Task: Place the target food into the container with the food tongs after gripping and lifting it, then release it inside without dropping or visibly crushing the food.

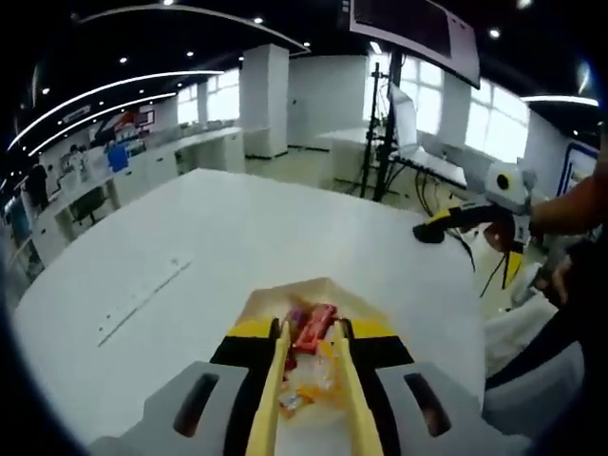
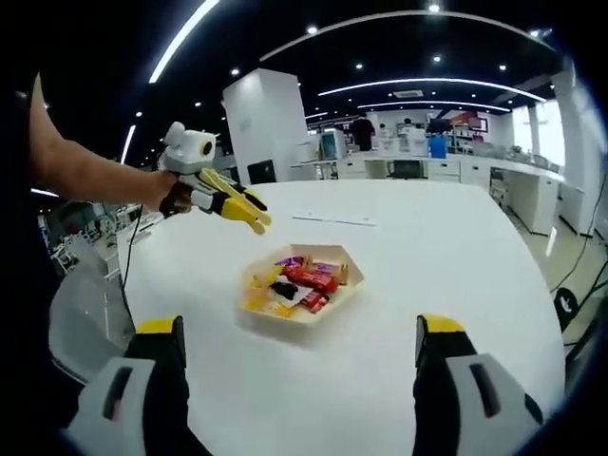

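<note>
Left claw nearly closed, empty, held above white table beside beige hexagonal tray of wrapped snacks, red packet on top. Right claw wide open, empty, facing tray.

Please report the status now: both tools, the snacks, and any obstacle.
Left tool shut, raised above table. Right tool open, short of tray. Wrapped snacks in tray. No obstacle.
</note>
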`<state>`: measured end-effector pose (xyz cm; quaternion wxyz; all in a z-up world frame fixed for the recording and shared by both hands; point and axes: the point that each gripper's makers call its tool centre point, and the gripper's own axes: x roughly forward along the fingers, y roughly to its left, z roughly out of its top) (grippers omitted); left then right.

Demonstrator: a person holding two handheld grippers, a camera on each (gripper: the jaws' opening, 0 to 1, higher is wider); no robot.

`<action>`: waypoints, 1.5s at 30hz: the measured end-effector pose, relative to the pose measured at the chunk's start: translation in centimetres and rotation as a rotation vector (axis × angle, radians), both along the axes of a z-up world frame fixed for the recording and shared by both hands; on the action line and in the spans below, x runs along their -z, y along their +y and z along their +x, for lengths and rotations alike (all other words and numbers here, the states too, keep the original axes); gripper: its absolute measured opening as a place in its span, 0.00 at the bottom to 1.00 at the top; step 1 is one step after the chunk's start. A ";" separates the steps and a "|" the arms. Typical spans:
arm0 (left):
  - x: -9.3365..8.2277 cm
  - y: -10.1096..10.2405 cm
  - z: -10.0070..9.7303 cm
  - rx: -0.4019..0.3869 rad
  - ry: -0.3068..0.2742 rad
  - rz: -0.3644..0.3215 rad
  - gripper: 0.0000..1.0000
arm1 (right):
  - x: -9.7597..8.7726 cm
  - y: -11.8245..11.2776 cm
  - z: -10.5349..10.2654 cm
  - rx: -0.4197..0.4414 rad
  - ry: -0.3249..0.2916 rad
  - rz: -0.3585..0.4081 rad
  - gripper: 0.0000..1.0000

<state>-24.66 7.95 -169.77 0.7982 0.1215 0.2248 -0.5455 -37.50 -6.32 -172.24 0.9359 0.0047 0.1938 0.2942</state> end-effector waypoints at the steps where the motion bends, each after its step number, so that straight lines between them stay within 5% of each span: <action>1: -0.3 0.1 -0.1 0.002 -0.006 -0.008 0.24 | -0.2 0.2 0.1 -0.006 -0.004 0.000 1.00; 9: -3.0 0.9 -1.9 0.047 0.025 -0.125 0.25 | -4.6 2.5 1.2 -0.091 -0.065 0.065 1.00; 12: -3.7 1.6 -2.2 0.048 -0.019 -0.126 0.25 | -6.3 3.7 1.7 -0.146 -0.095 0.046 0.99; 24: -9.5 3.8 -5.5 0.091 -0.018 -0.325 0.25 | -11.0 9.2 2.5 -0.407 -0.144 0.042 0.83; 35: -10.6 4.8 -8.5 0.148 -0.036 -0.346 0.24 | -12.9 14.1 3.3 -0.583 -0.186 0.005 0.69; 38: -10.7 4.7 -9.3 0.168 -0.035 -0.339 0.24 | -12.7 15.8 1.5 -0.716 -0.149 -0.011 0.60; 45: -11.2 4.3 -11.7 0.216 -0.010 -0.355 0.24 | -12.5 17.4 0.5 -0.779 -0.146 -0.016 0.50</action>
